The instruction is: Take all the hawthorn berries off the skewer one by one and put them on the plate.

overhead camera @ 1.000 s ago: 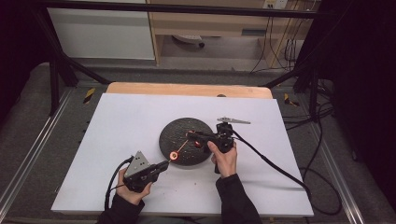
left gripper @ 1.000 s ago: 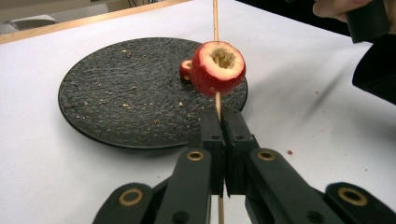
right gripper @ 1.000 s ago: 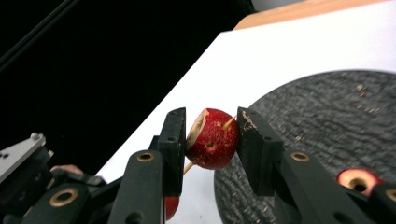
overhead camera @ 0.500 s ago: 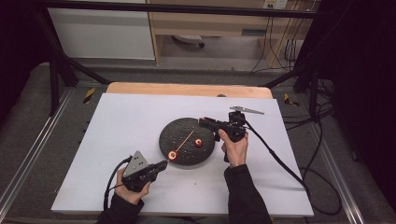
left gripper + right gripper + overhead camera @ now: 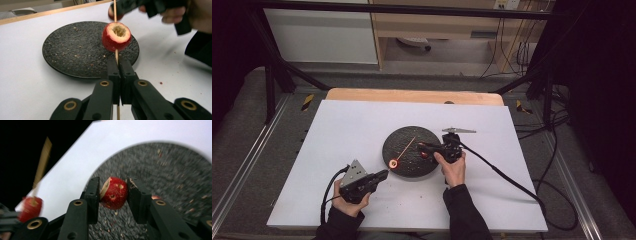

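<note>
Red fruit piece [image 5: 114,192] clamped in the right gripper [image 5: 113,195] above the black plate [image 5: 404,170] should meet the skewer [image 5: 115,15] tip squarely, the left gripper [image 5: 119,71] pinching that skewer steady.

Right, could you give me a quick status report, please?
Left gripper shut on skewer, one fruit piece threaded. Right gripper shut on second fruit piece over plate. Nothing obstructing.

round plate of rough black stone [image 5: 75,52], speckled with pale and reddish crumbs. 2 small red fruits: 1 cored, red skin around cream flesh [image 5: 116,36], on a thin tan wooden skewer [image 5: 116,56]; 1 glossy red, tan-pitted [image 5: 115,192]. matte black jaws with brass rivets. plain white tabletop [image 5: 342,130].
</note>
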Available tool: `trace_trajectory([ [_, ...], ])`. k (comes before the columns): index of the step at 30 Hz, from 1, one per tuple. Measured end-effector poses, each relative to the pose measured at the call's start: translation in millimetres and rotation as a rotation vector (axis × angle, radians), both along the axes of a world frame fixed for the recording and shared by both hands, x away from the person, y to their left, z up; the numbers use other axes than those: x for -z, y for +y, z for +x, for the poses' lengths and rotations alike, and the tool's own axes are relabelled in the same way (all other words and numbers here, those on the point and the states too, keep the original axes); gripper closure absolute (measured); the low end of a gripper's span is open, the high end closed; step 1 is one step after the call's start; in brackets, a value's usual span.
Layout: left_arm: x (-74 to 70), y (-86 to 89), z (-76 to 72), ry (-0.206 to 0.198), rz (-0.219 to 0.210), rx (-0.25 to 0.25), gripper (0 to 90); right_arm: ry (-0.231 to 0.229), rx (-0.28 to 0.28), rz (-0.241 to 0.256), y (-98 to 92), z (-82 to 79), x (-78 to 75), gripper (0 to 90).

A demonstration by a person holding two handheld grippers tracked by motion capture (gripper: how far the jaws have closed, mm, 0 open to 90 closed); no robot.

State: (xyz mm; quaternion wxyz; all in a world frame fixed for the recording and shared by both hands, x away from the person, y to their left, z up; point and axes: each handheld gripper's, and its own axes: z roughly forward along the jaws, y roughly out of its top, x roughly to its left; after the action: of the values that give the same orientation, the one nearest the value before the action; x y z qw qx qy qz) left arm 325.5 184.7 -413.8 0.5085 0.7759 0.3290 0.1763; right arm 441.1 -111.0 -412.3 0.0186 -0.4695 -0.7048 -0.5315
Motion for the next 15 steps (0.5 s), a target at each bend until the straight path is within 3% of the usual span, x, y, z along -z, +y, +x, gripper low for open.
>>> trace_trajectory([
  [6, 0.6, 0.3, 0.9, 0.001, 0.002, -0.002, 88.1, 0.039, -0.036, -0.049, 14.7, -3.5, 27.4, 64.5],
  [15, 1.9, -1.7, 1.0, 0.006, 0.009, 0.003, 88.2, 0.037, -0.050, -0.084, 19.4, -5.2, 38.5, 64.1],
])
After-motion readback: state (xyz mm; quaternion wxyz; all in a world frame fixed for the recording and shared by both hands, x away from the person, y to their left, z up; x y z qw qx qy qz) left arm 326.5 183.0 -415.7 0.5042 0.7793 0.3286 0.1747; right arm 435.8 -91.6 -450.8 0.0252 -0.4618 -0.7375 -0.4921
